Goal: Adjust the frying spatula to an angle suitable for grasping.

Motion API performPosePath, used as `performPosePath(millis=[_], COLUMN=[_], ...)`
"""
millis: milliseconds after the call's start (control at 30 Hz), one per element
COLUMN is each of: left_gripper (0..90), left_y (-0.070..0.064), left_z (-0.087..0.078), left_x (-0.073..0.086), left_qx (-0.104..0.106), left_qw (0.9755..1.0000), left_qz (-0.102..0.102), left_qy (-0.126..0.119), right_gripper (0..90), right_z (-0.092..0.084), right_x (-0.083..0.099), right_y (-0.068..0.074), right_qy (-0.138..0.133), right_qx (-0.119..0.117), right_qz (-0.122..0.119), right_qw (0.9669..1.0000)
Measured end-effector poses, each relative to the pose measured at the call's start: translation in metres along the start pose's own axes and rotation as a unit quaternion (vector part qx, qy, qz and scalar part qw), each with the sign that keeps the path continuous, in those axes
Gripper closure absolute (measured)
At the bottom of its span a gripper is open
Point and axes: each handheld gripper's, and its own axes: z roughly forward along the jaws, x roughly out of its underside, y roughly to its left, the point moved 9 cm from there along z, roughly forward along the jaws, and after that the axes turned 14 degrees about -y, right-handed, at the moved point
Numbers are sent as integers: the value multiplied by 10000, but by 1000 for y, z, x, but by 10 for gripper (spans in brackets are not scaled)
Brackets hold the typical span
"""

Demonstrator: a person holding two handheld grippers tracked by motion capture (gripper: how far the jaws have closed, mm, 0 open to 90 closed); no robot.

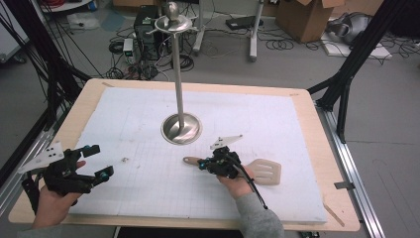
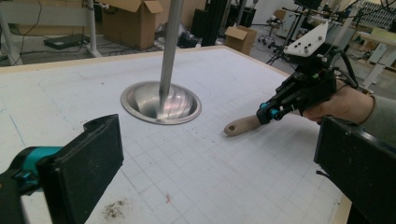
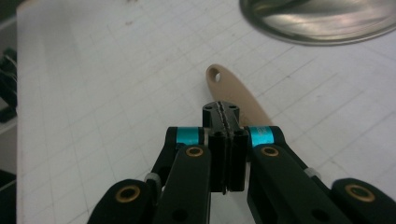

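Two hand-held grippers: my right hand-held gripper (image 1: 204, 164) clamped tight on spatula (image 1: 265, 171) handle, near counter (image 1: 329, 148) front edge; left hand-held gripper (image 1: 98, 161) wide open, empty. Step: pickup. Next, I reckon: lift w/o slipping, toward stand (image 1: 181, 126).

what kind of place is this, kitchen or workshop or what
Most likely a lab or workshop set up for recording: a gridded white mat covers the table, cables and a computer tower sit on the floor, cardboard boxes behind.

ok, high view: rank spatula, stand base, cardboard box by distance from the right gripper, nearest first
1. spatula: right at the right gripper, handle under its jaws.
2. stand base: mid-table, just beyond.
3. cardboard box: on the floor past the table's far edge.
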Motion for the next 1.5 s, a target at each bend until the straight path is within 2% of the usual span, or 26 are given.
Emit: performPosePath(millis=[100, 233, 367, 433, 633, 800, 1000, 1100, 1300, 1500], left_gripper=[18, 18, 24, 24, 24, 24, 24, 24, 24, 24], left_y=[-1, -2, -1, 0, 0, 1, 0, -1, -2, -2], left_z=[1, 1, 2, 2, 2, 1, 1, 1, -1, -3], left_x=[1, 2, 3, 4, 5, 5, 5, 4, 4, 4], left_qx=[12, 15, 2, -31, -22, -35, -18, -28, -19, -14], left_qw=[10000, 10000, 10000, 9999, 9999, 9999, 9999, 9999, 9999, 10000], left_qz=[7, 30, 17, 52, 49, 49, 49, 55, 59, 5], left_qy=[31, 51, 68, 98, 120, 111, 108, 89, 81, 38], right_gripper=[900, 900, 900, 900, 900, 900, 900, 900, 900, 900], right_z=[7, 17, 25, 25, 27, 27, 29, 29, 28, 25], right_x=[4, 5, 9, 8, 1, 0, -3, -4, -8, -9], right_y=[3, 6, 6, 5, -5, -7, -16, -19, -37, -46], right_qy=[119, 146, 280, 252, 21, 63, 14, 13, 20, 8], right_qx=[-50, -103, -74, -29, 215, 215, 342, 416, 729, 823], right_qz=[-19, -57, -102, -161, -260, -305, -340, -305, -174, -65], right_qw=[9999, 9998, 9995, 9996, 9994, 9993, 9988, 9987, 9972, 9966])
